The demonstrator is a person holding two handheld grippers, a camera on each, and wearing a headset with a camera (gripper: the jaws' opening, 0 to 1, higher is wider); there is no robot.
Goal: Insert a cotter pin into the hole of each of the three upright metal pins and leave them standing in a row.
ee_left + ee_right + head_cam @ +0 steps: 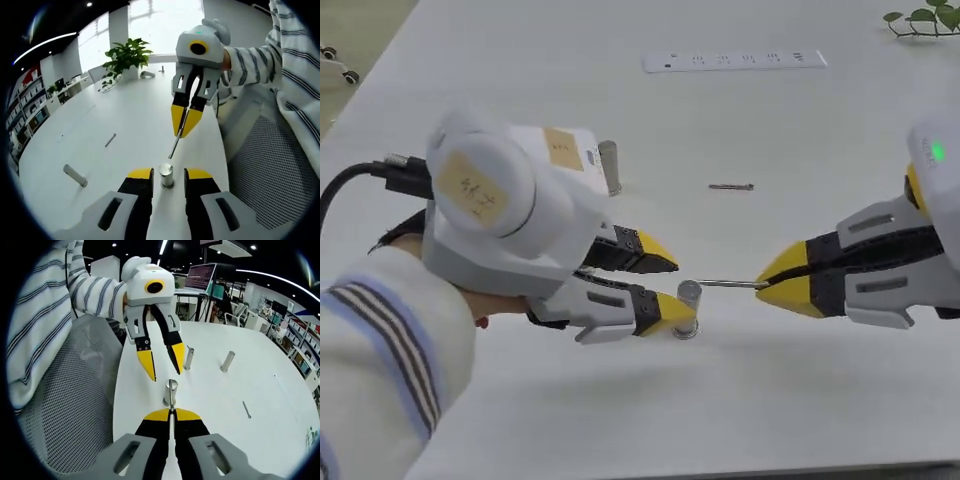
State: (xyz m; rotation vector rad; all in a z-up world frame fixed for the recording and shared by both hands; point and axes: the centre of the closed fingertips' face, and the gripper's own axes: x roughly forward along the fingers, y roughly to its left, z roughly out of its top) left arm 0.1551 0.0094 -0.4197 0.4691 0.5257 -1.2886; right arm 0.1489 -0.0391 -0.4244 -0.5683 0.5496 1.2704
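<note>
Bright even light; window (165, 20) blown out; soft shadows on table (620, 420); edges warped.

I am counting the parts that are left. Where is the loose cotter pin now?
In the head view the loose cotter pin lies flat on the white table, beyond the right gripper, between it and the power strip.

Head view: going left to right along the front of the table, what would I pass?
A striped sleeve, the left gripper, the cotter pin, then the right gripper holding that pin in its jaws.
</note>
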